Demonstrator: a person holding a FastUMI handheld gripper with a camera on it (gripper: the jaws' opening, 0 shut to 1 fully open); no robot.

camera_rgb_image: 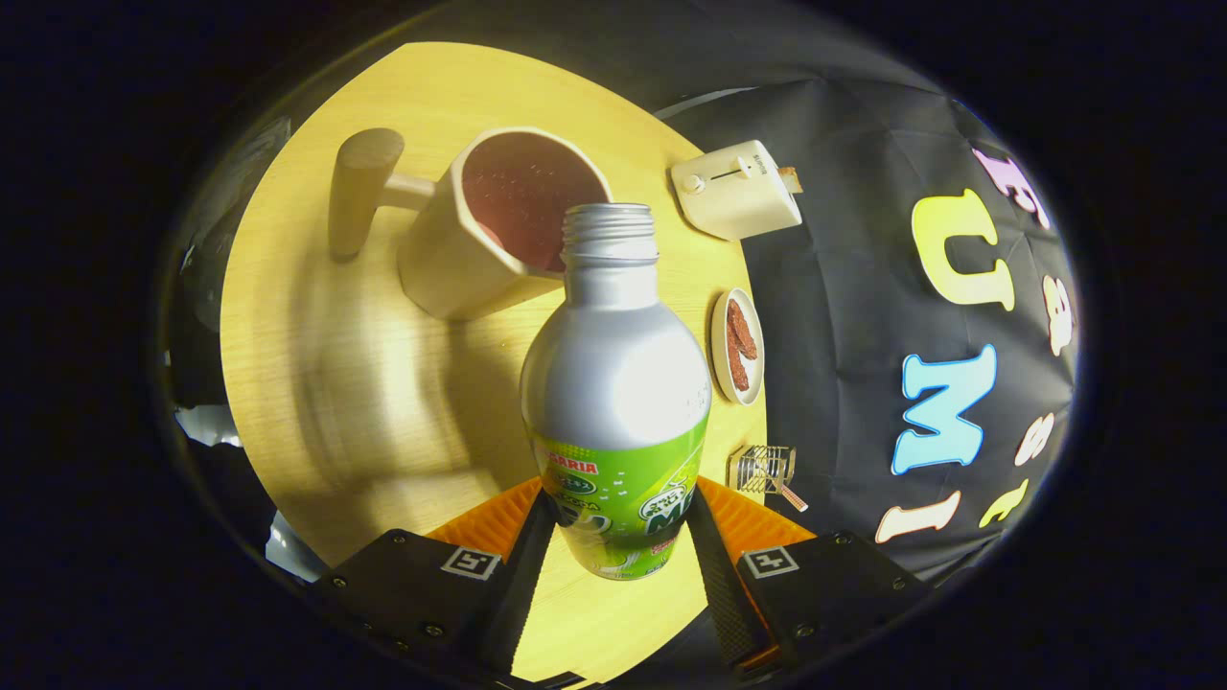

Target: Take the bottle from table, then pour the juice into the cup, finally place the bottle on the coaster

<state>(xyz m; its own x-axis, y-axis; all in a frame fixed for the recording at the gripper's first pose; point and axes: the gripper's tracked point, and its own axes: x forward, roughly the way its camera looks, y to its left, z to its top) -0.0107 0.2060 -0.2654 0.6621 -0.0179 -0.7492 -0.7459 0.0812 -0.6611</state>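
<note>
- In a booth, over a round pale-wood table, we hold the hand-held gripper pinched on the lower body of a silver aluminium bottle with a green label; one finger presses each side of the label, so the bottle is off the table and in our grasp.
- The bottle's threaded neck is uncapped and points away from us, its mouth just at the near rim of a cream-coloured faceted cup with a wooden peg handle.
- The cup appears tilted in this view, its dark reddish inside facing us; we cannot tell whether any juice lies in it, and no stream shows at the bottle's mouth.
- We judge the first step, taking the bottle from the table, as done, and the pour as lined up or just under way.
- Left to do, by our reading: finish the pour, then set the bottle on the coaster. We cannot pick out a coaster with certainty among the things in sight.
- To the right of the bottle, near the table's edge, sits a small white plate with brown strips of food; farther off stands a cream toaster with a slider on its side.
- Nearer to us on the right, just beyond the right finger, rests a small wire rack.
</note>
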